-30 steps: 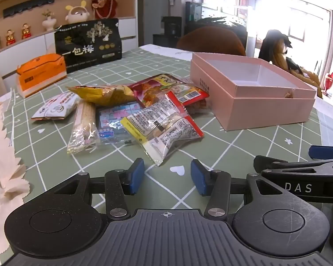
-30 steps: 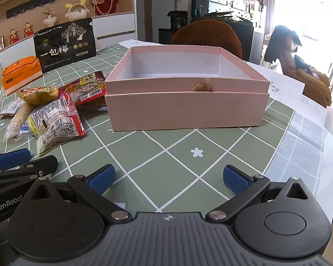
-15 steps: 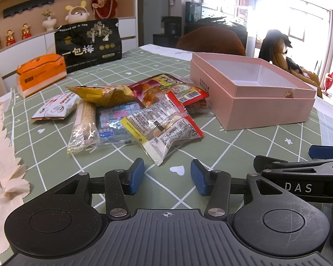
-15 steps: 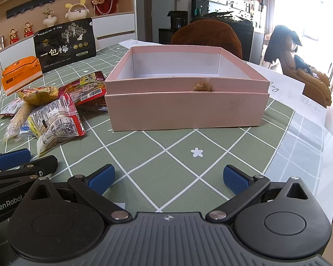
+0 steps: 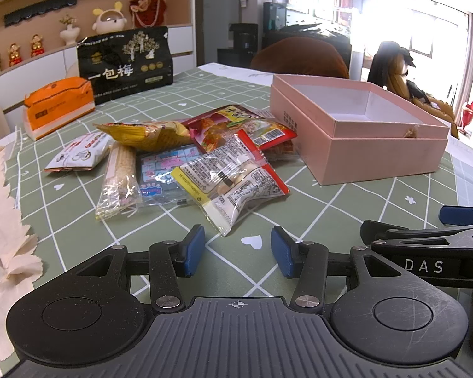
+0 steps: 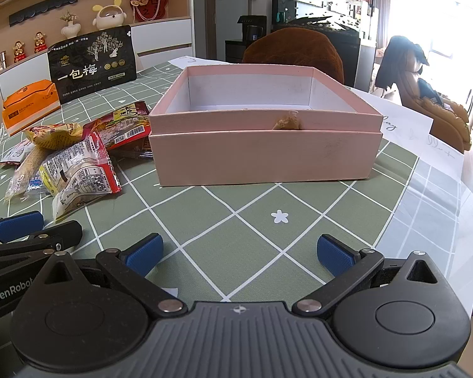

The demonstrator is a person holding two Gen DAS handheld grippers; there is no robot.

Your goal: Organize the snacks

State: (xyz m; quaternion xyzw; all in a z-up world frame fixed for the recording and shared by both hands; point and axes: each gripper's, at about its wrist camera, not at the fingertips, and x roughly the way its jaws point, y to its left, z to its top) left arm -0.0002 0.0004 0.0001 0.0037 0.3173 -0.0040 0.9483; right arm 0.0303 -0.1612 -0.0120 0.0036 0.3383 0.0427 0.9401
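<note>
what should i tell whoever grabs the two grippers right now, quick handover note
Left gripper: open, empty, low over the tablecloth just short of the snack pile.
Right gripper: open, empty, facing the pink box.
Snacks: all lie heaped on the table left of the box, the clear red-edged packet nearest the left gripper.
Done: nothing; what shows of the box's inside is bare.
Left: move every packet into the box.

The right gripper [image 6: 239,253] hovers over a green checked tablecloth [image 6: 252,220], its blue pads wide apart with nothing between them. Straight ahead sits an open pink box [image 6: 261,157], empty inside. Left of the box lies a heap of snack packets [image 6: 78,157]. The left gripper [image 6: 19,230] shows at the lower left edge.
</note>
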